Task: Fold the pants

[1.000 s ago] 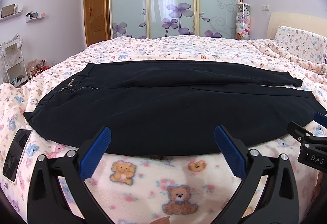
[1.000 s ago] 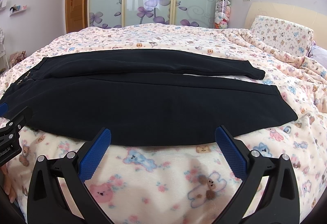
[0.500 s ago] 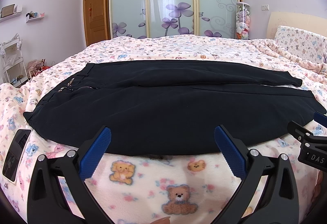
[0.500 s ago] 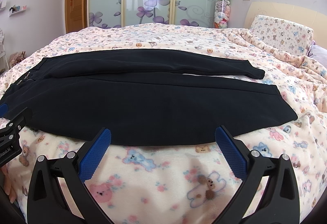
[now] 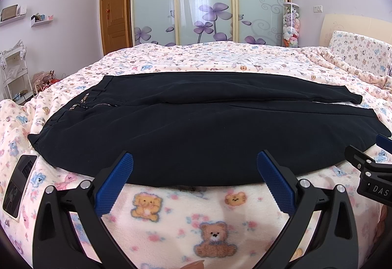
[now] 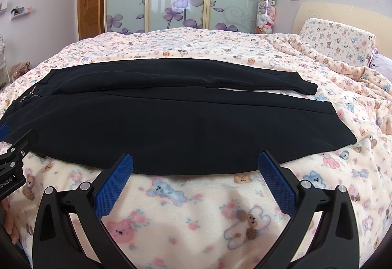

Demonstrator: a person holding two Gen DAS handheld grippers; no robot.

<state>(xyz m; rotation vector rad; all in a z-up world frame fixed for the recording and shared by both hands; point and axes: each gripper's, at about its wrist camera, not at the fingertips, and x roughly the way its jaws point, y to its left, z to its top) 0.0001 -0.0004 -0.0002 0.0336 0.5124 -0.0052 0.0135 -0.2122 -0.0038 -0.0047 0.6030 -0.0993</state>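
Spread over the bed (image 5: 196, 58), a bear-print blanket is carrying the dark pants (image 5: 196, 126), lying flat, waistband to your left. You are holding your left claw (image 5: 194, 168) and right claw (image 6: 195, 166) wide apart, empty, just short of the pants' near edge.

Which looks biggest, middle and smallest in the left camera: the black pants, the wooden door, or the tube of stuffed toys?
1. black pants
2. wooden door
3. tube of stuffed toys
The pants lie nearest, so they look extra large.
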